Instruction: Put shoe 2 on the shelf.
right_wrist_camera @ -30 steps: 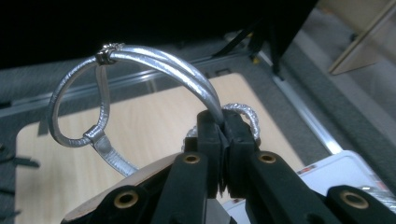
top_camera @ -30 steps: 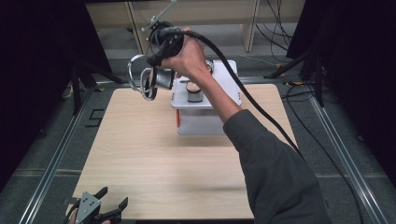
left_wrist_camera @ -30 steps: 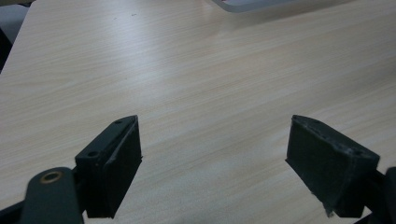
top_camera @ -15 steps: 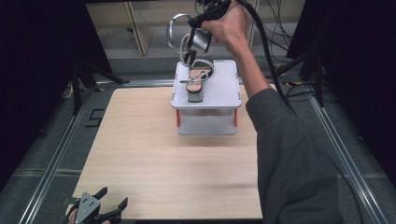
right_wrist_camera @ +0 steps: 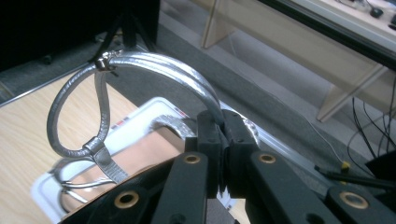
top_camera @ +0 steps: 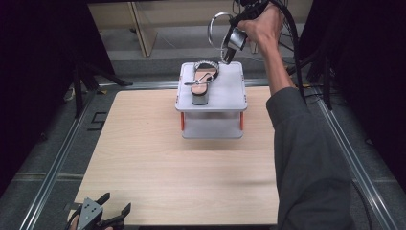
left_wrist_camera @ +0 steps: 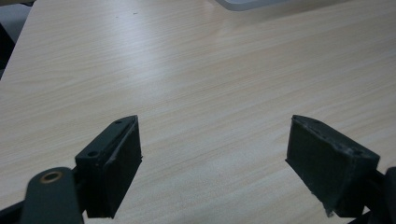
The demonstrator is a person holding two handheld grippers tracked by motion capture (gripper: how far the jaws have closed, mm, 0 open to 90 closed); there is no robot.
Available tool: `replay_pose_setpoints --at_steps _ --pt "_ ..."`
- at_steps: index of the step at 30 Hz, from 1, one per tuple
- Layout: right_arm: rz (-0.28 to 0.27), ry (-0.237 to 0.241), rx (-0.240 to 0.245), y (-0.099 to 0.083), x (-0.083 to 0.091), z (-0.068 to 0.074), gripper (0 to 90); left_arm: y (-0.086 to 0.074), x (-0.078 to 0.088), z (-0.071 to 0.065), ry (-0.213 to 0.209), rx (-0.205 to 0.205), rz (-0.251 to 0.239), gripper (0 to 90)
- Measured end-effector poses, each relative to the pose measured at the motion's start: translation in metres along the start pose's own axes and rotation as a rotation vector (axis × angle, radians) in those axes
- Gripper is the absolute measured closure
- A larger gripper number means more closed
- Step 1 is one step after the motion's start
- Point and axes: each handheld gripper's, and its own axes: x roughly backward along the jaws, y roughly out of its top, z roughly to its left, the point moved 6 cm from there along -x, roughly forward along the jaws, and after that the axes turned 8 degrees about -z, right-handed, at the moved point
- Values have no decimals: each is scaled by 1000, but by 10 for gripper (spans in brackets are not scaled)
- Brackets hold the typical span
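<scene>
Gripping the silver strap of a sandal (right_wrist_camera: pixel 140 65), the right hand-held gripper (top_camera: pixel 229 53) is clenched on that strap, and the shoe hangs in the air above and just beyond the far edge of the white stand (top_camera: pixel 230 98). In the right gripper view the jaws pinch the strap where it arches over, with the ankle loop and buckle swinging free to the left. A second sandal (top_camera: pixel 202 82) lies flat on the top shelf of the stand, toe end toward the far edge of the bench (top_camera: pixel 158 163), heel toward the near edge. The stand sits at the middle of the bench's far edge.

The left hand-held gripper (top_camera: pixel 111 216) rests at the near left corner of the bench, released, with its jaws well apart over bare wood in the left gripper view.

Judged from this layout, the step in hand is carrying the lifted sandal to or from the stand. If it is to be placed, the next move calls for bringing the sole level and lowering it beside its mate without snagging the loose strap on the shelf rim.
</scene>
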Motion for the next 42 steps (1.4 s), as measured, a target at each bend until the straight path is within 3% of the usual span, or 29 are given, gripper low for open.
replay_pose_setpoints --at_steps 5,11,12,20,24,26,33,34,42 --pt "-7 -17 -45 -10 -12 -9 880 0 0 0 0 2 -2 174" --pt "-41 -32 -55 -19 -34 -13 880 -1 2 1 -2 -15 11 174" --pt "-45 -40 -63 -20 -37 -13 879 -1 1 0 0 2 -4 173" --pt "-50 -57 -94 -33 -55 -21 879 -2 4 1 7 -4 7 174" --pt "-55 -38 -103 -43 -54 -20 878 -2 5 2 15 -17 18 173" --pt "-47 -34 -95 -47 -51 -17 878 -2 4 0 11 -1 0 174" --pt "-59 47 -100 -67 -46 3 873 -2 4 0 17 -5 5 174" --pt "-54 71 -119 -71 -46 7 873 -2 4 0 17 -4 6 174" --pt "-5 146 -73 -101 -43 28 871 -2 3 -1 14 -7 1 174"
